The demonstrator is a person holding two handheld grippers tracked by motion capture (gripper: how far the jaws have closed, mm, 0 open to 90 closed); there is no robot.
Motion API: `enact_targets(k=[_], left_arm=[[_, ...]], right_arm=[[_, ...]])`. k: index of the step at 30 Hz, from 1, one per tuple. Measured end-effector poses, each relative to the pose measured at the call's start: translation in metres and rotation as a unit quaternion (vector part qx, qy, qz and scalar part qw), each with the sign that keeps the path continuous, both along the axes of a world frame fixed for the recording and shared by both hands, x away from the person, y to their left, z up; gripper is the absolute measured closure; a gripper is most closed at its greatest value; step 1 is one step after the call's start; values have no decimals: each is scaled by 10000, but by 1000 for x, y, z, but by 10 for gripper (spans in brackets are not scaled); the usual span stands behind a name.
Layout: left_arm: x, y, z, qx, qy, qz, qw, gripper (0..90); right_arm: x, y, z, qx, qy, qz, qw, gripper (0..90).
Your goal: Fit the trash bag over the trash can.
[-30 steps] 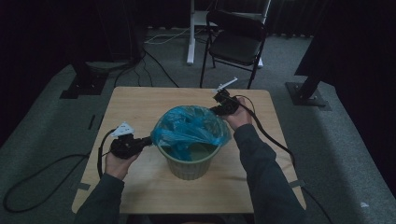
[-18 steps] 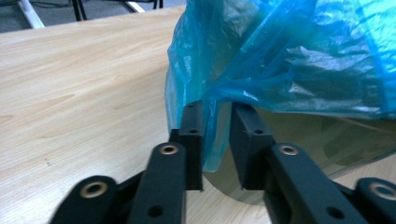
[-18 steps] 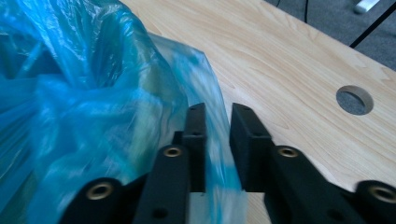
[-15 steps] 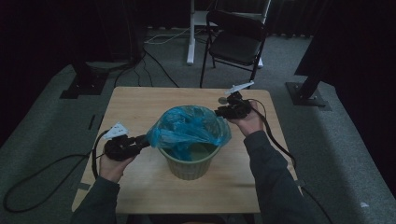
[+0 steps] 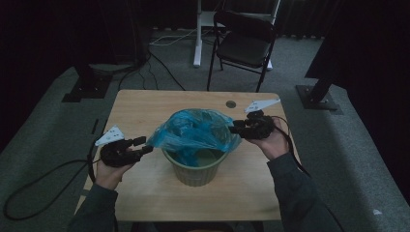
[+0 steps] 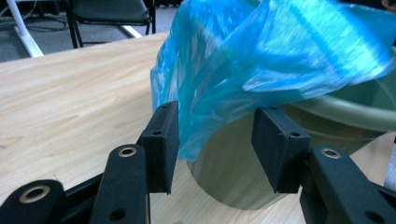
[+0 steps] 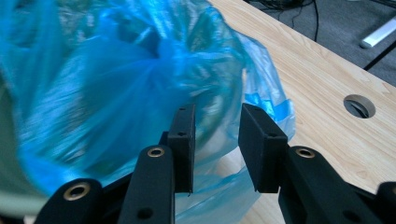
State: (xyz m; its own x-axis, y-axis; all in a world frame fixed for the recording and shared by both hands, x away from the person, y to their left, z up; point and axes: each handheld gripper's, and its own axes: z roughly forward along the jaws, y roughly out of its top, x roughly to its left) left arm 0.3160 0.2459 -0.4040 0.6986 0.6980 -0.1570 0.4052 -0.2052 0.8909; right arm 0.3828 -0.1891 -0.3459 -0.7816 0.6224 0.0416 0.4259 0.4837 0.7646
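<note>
left gripper [image 5: 140, 145] just opening, jaws wide, gripping nothing | right gripper [image 5: 238, 128] just opening, letting go | blue bin liner [image 5: 193, 133] draping over green bin [image 5: 197, 171] rim | step: fitting liner | next: regripping the hem, pulling it down around the bin

The thin, translucent blue plastic bag [image 5: 196, 131] looks glossy and crinkled. It lines a smooth, matt pale-green plastic bin [image 5: 197, 170] on a light wooden table [image 5: 145, 104] with visible grain

One bin [image 5: 196, 169], one blue bag [image 5: 193, 130], two tools.
</note>
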Motion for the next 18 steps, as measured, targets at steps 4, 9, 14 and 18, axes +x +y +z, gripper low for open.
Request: enact_targets(k=[4, 9, 14, 18], left_arm=[[3, -1, 7, -76, -125, -147, 9998, 472], [6, -7, 10, -79, -212, -328, 9992, 420], [8, -15, 9, 9, -218, -403, 9989, 427], [9, -18, 8, 10, -216, -459, 9987, 503]], right_arm=[[-13, 0, 2, 129, -20, 154, 9998, 652], [-26, 3, 1, 237, -23, 335, 9992, 643], [-43, 2, 1, 387, -62, 579, 9976, 625], [-48, 0, -4, 530, 33, 746, 9958, 600]])
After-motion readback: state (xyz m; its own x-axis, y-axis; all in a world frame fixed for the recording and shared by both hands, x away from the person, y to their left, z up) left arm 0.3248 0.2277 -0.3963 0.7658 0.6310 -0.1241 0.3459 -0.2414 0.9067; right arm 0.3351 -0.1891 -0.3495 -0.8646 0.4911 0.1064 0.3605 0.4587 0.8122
